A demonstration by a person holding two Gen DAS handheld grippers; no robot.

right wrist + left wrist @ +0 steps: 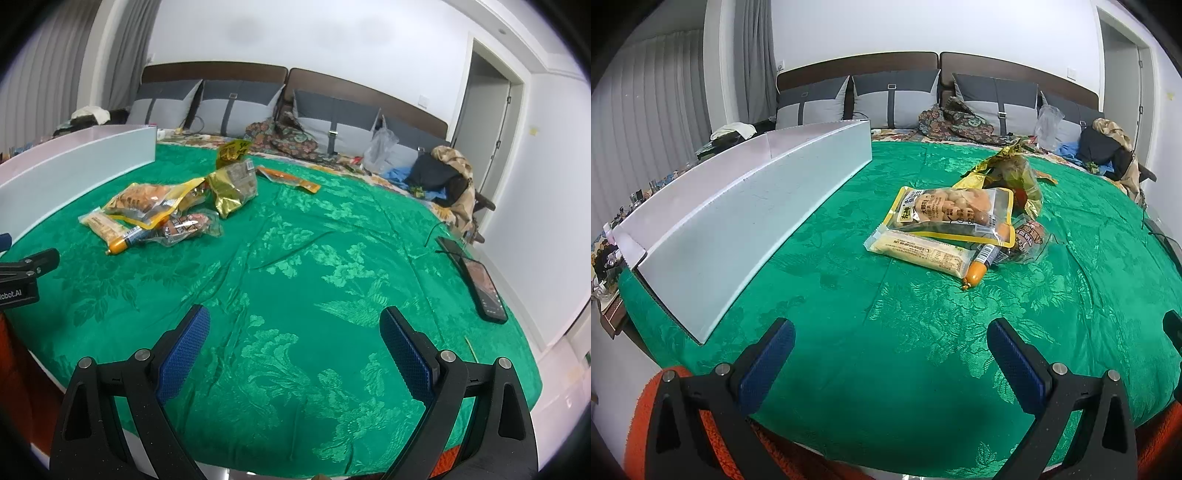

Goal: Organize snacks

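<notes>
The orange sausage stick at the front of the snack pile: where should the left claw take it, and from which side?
Grip the sausage stick at its bare orange end, which juts out of the pile toward the camera. Its dark labelled end seems tucked under the yellow-edged pouch. Bring the open left claw in from the near side, probably closing across its narrow width.
</notes>
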